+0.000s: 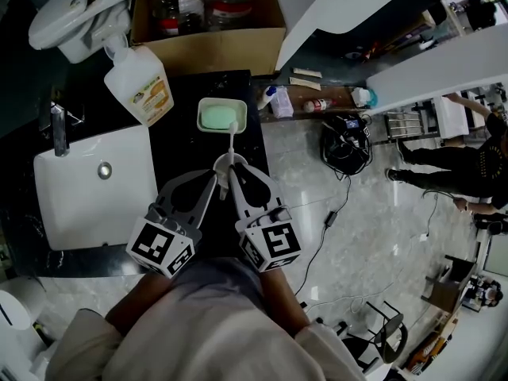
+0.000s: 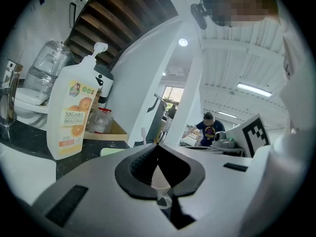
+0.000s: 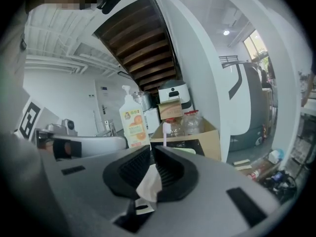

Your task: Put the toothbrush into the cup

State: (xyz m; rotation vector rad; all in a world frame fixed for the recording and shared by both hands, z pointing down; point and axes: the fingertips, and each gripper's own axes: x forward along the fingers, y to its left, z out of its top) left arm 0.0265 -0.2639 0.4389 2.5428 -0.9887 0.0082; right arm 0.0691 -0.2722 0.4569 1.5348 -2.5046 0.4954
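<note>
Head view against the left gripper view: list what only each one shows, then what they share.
Head view only: the floor, the sink's drain and the marker cube on the left gripper. Left gripper view only: the ceiling lights and its fingers closed on the cup. Both: the orange soap bottle, the toothbrush and the faucet.

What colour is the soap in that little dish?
Pale green soap, in a white dish; clearest in the head view.

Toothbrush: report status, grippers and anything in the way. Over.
Left gripper shut on cup; right gripper shut on toothbrush. Toothbrush upright at cup; inside or not, cannot tell. Soap dish just beyond, not blocking.
</note>
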